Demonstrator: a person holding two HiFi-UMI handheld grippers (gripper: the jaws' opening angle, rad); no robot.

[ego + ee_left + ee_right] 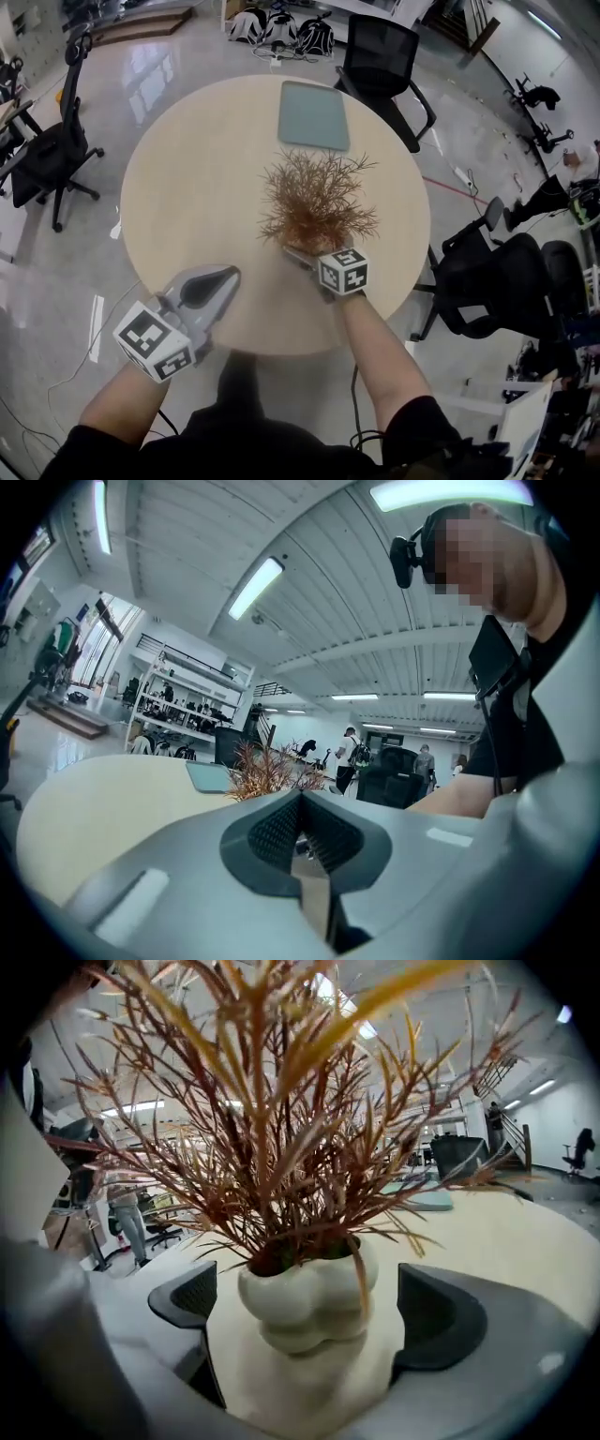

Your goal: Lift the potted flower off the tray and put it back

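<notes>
Potted flower [317,202] is found standing on the bare round table [187,187], a little right of its middle, and not on the tray.

Nearest, at the near left edge of the table, the left gripper [228,274] is held with its jaws pressed together on nothing; in the left gripper view their ribbed pads [281,832] are seen to meet.

Farther in and to the right, the right gripper [300,254] is set low against the near side of the plant. Its jaws are spread wide, and the white pot [305,1293] stands between the two dark pads [187,1302], with a gap visible on each side, so no hold is yet taken.

The pot is judged small and light, with a smooth, lumpy, glazed-looking wall that may slip under pressure. The rust-coloured fronds [281,1119] look thin, dry and brittle and should not be gripped or crushed. A hold is best taken on the pot's body, at the narrower waist under the upper bulge, with the pot kept upright since the spreading top could tip it.

Farthest, the grey-green tray [313,114] lies empty near the far edge, well apart from the plant.
</notes>
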